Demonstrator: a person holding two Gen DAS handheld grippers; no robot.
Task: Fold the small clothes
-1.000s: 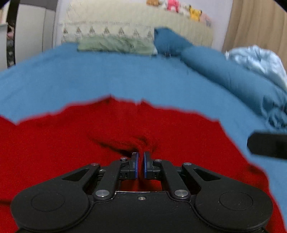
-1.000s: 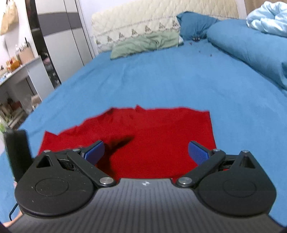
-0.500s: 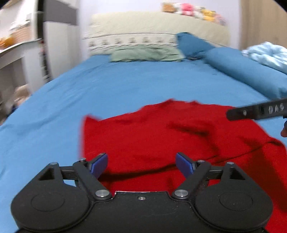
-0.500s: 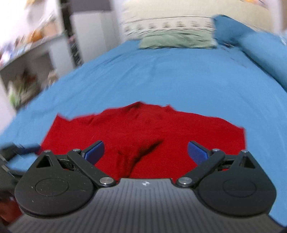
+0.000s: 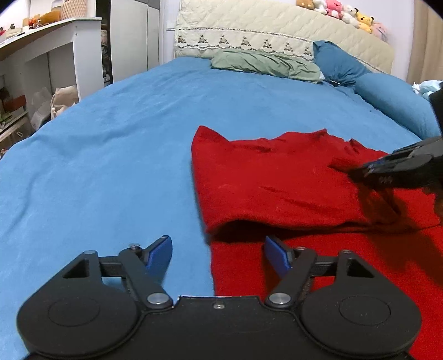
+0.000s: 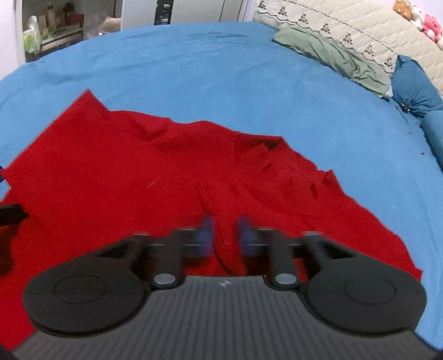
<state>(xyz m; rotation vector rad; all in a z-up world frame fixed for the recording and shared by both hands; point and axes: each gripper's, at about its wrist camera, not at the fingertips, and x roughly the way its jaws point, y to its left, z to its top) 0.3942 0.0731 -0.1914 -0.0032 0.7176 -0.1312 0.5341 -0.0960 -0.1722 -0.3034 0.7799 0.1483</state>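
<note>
- Lower centre of the left wrist view: the left gripper (image 5: 217,252) hangs over the blue bedsheet (image 5: 105,155), jaws wide apart and holding nothing.
- Centre-right: the red garment (image 5: 277,177) lies on the sheet, one edge folded over.
- Right wrist view, lower centre: the right gripper (image 6: 224,235) is blurred, its jaws nearly closed around a raised ridge of red cloth; whether it grips, I cannot tell.

Right gripper (image 6: 225,235) blurred; its grip unclear.

We are in a home bedroom: a wide bed (image 5: 110,144) under a blue sheet; at its head a quilted cream headboard (image 5: 277,30) topped with plush toys (image 5: 340,11); beside the bed, white shelving (image 5: 52,52).
</note>
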